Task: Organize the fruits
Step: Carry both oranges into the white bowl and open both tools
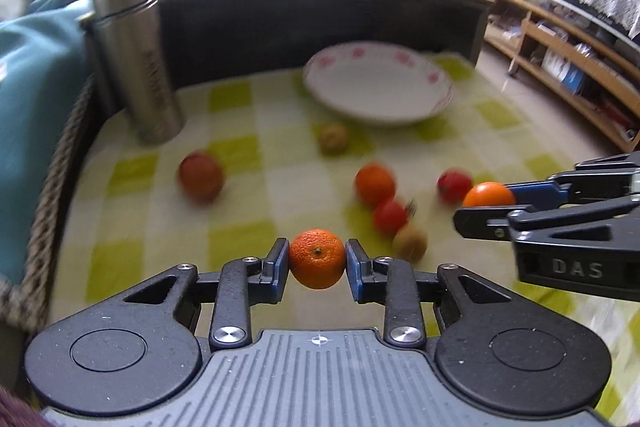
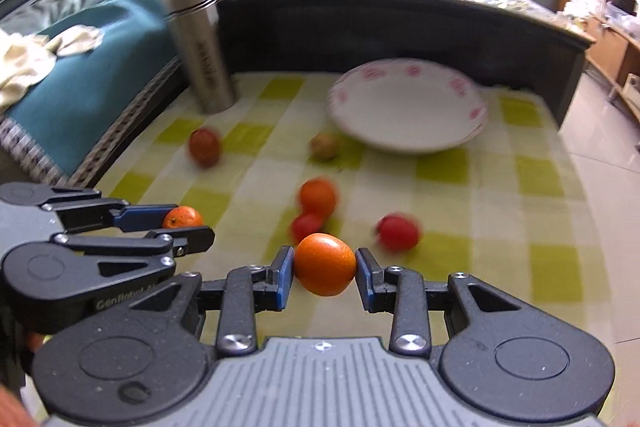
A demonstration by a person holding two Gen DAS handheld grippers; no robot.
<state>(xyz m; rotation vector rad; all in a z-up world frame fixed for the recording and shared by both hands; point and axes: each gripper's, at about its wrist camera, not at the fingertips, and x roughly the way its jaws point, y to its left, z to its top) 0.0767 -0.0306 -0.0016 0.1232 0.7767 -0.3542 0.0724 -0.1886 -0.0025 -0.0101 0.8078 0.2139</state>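
From the left wrist view, our left gripper [image 1: 317, 263] is clenched on a small orange [image 1: 317, 259], the blue pads pressing its two sides so it hangs lifted above the checked cloth [image 1: 132, 227], stem end facing the camera; we hold it by its widest part, we judge, so it cannot roll out on the way to the white plate [image 1: 378, 87], which sits empty at the far side of the cloth beside the steel flask [image 1: 136, 63]. The other fruits lie loose between us and the plate: a reddish one [image 1: 201, 175] to the left, a dull greenish one [image 1: 333, 139] just before the plate, another orange [image 1: 375, 183], two small red ones [image 1: 390, 215] [image 1: 454, 185] and a pale brownish one [image 1: 410, 241]; motion blur makes it hard to say what kind each is. At the right edge our right gripper [image 1: 486, 201] comes in sideways, grasping a second orange [image 1: 489, 194]. From the right wrist view, that right gripper [image 2: 325, 265] is closed on its orange [image 2: 325, 263], also clear of the cloth [image 2: 500, 211], with the plate [image 2: 408, 103] ahead and bare. The left gripper [image 2: 186, 223] shows at the left with its orange [image 2: 183, 217] pinched between the fingers. Both hands loaded side by side suggests to us a paired carry toward the plate.
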